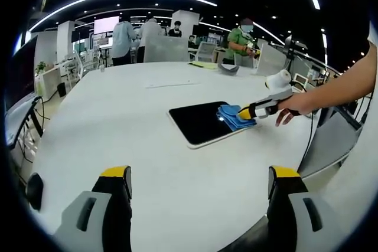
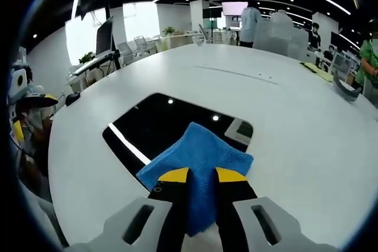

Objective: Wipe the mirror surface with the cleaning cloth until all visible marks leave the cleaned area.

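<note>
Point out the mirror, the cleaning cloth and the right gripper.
mirror (image 1: 198, 120): left gripper view, its bare dark face.
cleaning cloth (image 2: 204, 154): right gripper view, the blue fabric's middle.
right gripper (image 2: 202, 175): right gripper view, between its yellow tips.

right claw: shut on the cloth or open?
Shut on it. In the right gripper view the right claw has both jaws pinching the bunched blue cloth, which lies on the mirror.

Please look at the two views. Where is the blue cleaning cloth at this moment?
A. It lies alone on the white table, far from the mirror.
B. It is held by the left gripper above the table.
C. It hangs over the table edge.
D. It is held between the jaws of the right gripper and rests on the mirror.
D: the right gripper is shut on the blue cloth, which rests on the dark mirror; the left gripper is open over the table.
</note>
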Available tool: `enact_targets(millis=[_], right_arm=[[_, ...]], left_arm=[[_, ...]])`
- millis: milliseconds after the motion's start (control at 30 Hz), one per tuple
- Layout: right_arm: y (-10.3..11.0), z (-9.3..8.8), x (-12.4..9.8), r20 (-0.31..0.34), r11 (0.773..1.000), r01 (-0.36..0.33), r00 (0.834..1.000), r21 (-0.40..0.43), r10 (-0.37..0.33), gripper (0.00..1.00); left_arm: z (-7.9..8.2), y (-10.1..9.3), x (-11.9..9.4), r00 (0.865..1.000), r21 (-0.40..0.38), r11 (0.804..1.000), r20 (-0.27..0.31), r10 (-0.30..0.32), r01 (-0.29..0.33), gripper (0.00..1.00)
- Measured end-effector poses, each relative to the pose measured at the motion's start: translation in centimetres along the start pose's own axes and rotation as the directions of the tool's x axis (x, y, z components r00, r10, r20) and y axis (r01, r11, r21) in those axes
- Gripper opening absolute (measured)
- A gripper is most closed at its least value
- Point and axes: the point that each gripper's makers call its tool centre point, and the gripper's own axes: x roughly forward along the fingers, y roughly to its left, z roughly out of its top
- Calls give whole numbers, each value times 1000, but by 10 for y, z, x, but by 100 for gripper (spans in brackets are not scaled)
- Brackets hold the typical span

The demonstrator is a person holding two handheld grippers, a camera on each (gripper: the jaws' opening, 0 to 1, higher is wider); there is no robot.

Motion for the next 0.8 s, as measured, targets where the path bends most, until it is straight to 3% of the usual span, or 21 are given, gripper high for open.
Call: enact_targets(millis=[800], right_arm=[[12,0,-2,-6,1000,-10,1000,-4,10,12]], left_arm=[[-3,2,2,1000,-15,1000,-3,-1,1,97]])
